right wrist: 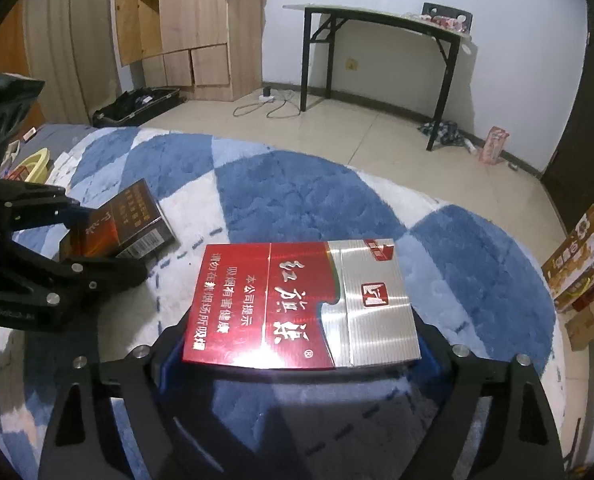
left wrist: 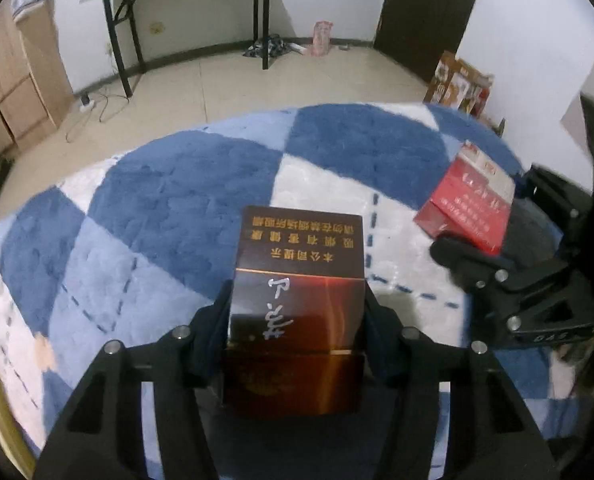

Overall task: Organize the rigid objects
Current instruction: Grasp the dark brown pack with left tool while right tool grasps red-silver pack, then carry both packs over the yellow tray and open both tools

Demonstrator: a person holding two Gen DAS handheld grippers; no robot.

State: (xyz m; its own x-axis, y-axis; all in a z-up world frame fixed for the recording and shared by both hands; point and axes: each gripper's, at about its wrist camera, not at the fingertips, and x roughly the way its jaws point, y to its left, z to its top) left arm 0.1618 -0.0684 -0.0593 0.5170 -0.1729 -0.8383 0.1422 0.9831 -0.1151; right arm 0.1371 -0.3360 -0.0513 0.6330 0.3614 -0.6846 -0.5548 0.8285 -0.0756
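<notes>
Jaws of the left gripper [left wrist: 297, 312] press on both sides of a brown pack [left wrist: 297, 304], holding it just above a blue-and-white checked blanket [left wrist: 169, 200]. Those of the right gripper [right wrist: 301, 340] clamp a red-and-silver pack [right wrist: 301, 304] by its two ends, flat face up, over the same blanket. Each gripper shows in the other's view, so the two packs sit near each other, the brown one on the left, the red one on the right.
</notes>
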